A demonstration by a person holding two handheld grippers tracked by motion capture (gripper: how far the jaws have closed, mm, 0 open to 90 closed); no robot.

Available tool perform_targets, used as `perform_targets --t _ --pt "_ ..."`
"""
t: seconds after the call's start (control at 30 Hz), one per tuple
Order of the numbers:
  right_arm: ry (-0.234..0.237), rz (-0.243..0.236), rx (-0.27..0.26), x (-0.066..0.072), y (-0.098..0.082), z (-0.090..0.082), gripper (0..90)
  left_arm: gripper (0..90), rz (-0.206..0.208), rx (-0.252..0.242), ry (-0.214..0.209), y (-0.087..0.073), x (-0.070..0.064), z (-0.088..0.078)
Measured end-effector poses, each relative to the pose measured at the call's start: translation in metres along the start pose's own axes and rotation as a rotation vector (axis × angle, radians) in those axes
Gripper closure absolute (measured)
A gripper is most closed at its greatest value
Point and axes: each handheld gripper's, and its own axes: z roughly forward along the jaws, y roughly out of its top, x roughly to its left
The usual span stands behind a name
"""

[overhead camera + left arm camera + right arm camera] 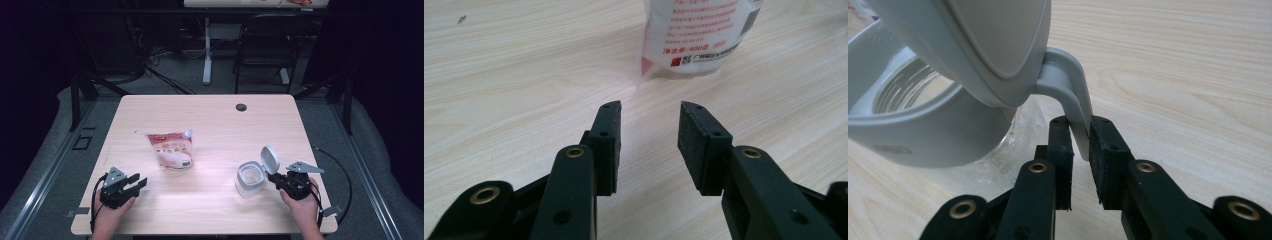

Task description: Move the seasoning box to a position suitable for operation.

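Near the table's (210,115) right front corner, the jar (248,180) is steadied with its flip lid (269,159) upright, its latch tab (1075,107) pinched by the right gripper (1079,131), while the left gripper (650,127) is kept released before the pouch (171,149), presumably for pouring.

The table (210,120) was evenly lit from above while its surroundings stayed dark (both gripper views blurred up close).

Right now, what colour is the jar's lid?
Light grey lid, clearest in the right gripper view.
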Motion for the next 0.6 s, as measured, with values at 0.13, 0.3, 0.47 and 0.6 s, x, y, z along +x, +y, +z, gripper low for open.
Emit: perform_targets --t 0.13,0.3,0.47,0.6 --pt "-0.003 -0.004 0.001 -0.001 0.004 0.004 79.8 61.7 0.000 0.002 0.000 0.000 0.000 0.000" --pt "0.001 0.000 0.002 -0.005 0.012 0.012 79.0 61.7 -0.003 0.009 0.002 -0.001 0.001 0.000" --pt "0.023 0.004 -0.015 -0.008 0.016 0.018 78.2 61.7 -0.004 0.012 0.001 -0.001 0.001 0.000" --pt "0.057 0.006 -0.022 -0.014 0.020 0.024 77.7 61.7 -0.004 0.005 0.003 -0.001 0.001 0.001"
